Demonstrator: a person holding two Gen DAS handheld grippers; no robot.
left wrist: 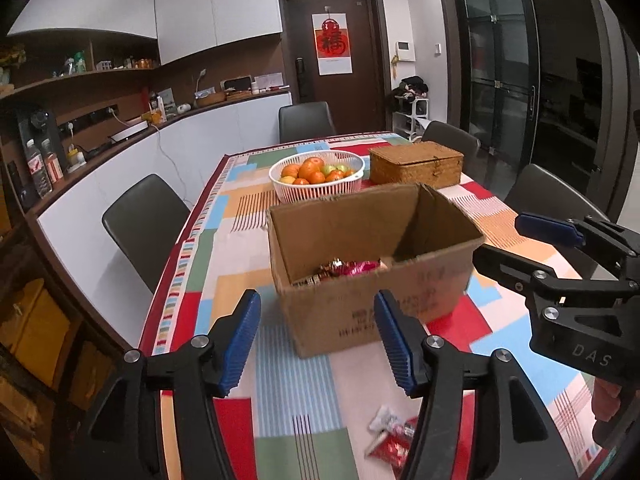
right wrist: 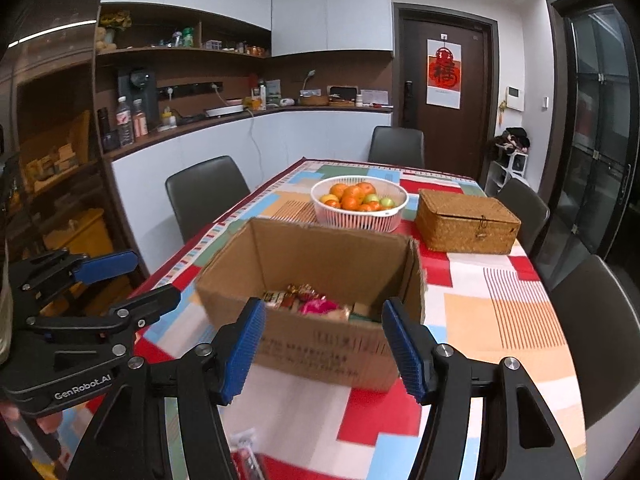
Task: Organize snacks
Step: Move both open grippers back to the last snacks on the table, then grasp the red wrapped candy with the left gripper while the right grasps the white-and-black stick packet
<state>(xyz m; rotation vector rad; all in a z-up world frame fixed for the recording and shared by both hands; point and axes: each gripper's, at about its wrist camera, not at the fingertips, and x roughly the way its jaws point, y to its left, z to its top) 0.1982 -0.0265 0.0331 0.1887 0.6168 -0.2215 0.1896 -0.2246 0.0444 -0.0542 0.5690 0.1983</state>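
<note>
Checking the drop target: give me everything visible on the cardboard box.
The cardboard box is plain brown corrugated card, open-topped, with its far and right flaps standing up and faint dark print on the near wall. It sits upright, slightly skewed, on the patterned tablecloth, in front of the white fruit basket. Inside, at the bottom, lie several wrapped snacks, pink and red among them. Neither gripper touches it.

An open brown cardboard box (left wrist: 372,280) stands upright on the patchwork-clothed tabletop (left wrist: 296,400), holding shiny pink and red wrapped snacks (left wrist: 344,269). Red-and-white snack packets (left wrist: 390,436) lie loose nearby.
</note>
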